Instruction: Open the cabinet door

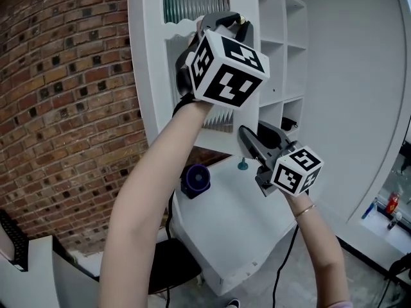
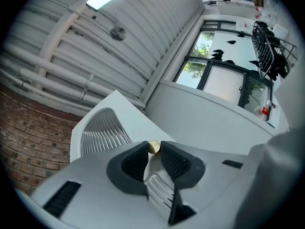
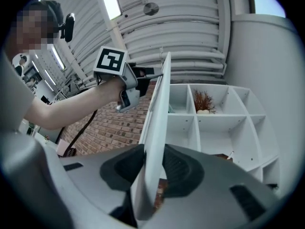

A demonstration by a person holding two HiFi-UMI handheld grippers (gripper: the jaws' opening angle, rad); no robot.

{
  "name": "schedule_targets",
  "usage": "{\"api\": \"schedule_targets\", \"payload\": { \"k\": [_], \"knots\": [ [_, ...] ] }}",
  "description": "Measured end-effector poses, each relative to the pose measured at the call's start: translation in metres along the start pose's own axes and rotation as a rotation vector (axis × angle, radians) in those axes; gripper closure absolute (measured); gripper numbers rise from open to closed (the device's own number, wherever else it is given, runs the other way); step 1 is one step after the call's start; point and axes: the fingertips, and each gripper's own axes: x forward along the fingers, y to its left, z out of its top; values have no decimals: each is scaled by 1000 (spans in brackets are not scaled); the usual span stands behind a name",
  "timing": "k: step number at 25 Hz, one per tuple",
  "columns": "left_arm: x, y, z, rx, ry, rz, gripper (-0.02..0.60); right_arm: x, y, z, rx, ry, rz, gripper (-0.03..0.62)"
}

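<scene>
Pinching cabinet door (image 3: 155, 123) edge, right fingers (image 3: 183, 168); knob (image 2: 153, 147) between left fingers (image 2: 177, 162).

The white cabinet (image 3: 224, 132) is divided by shelves and uprights into open, square compartments. In the right gripper view, a reddish-brown dried sprig (image 3: 204, 99) stands on the shelf of one upper compartment. A small, pale, rounded thing (image 3: 204, 111) sits at its foot, touching it. The compartment just left of that holds something pale green (image 3: 172, 109), mostly hidden. A lower compartment shows a small brown patch that is too small to make out. In the head view, a dark object (image 1: 289, 122) rests on the shelf of a lower compartment. The cabinet stands on a grey floor (image 1: 379, 287).
</scene>
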Motion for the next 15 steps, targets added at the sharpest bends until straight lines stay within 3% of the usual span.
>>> {"api": "schedule_targets", "payload": {
  "k": [15],
  "knots": [
    [-46, 22, 16, -46, -19, -10, 492, -6, 54, 11, -48, -7, -31, 488]
  ]
}}
